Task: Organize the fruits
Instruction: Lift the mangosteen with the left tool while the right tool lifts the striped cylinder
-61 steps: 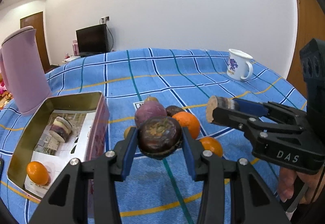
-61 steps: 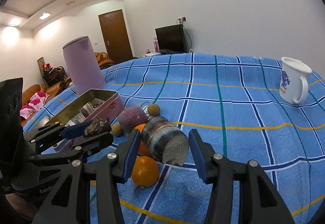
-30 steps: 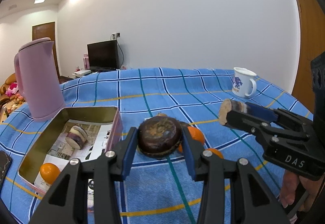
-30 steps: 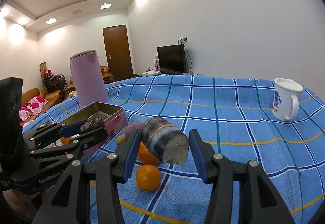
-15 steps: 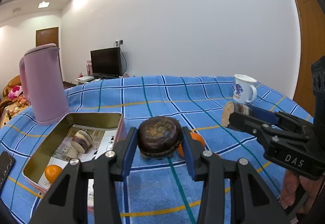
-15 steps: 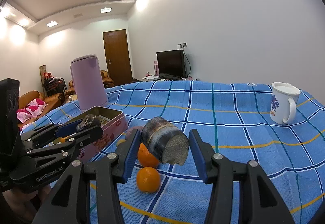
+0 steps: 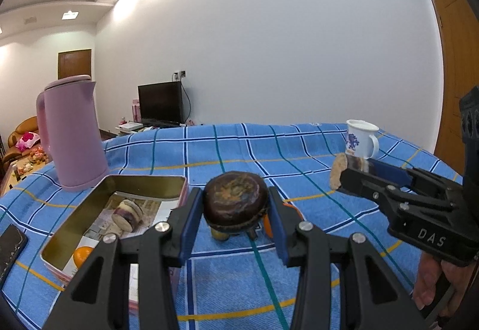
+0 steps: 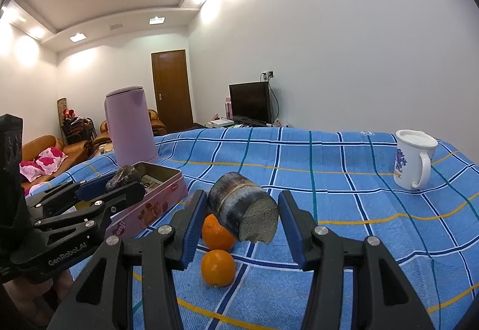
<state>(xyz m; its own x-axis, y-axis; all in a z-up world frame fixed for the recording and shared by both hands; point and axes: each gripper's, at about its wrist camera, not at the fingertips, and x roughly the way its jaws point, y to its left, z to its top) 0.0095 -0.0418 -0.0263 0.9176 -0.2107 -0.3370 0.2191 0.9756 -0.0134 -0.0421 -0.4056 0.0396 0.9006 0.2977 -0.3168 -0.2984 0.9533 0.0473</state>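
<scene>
Grip on both tools is confirmed. The left gripper (image 7: 235,220) is clamped on a dark round fruit (image 7: 235,202), both blue pads pressed to its sides, and the fruit is held clear of the cloth (image 7: 299,147). The right gripper (image 8: 243,226) is clamped on a cane stub (image 8: 242,214), its cut pale end turned toward the camera; the same stub is seen from the side in the left view (image 7: 344,170).

Under the right gripper, two oranges (image 8: 218,267) are noted on the cloth, one just behind the other. Small fruits are partly hidden beneath the left gripper and cannot be told apart.

A tin (image 7: 143,180) is set to the left, open, just beside the left gripper. Paper lining, a cut cane piece (image 7: 127,214) and an orange (image 7: 82,255) are seen inside it. A phone (image 7: 10,246) lies at the left edge.

Behind the tin a pink kettle (image 7: 70,132) stands upright. A mug (image 8: 414,162) stands well apart at far right.
</scene>
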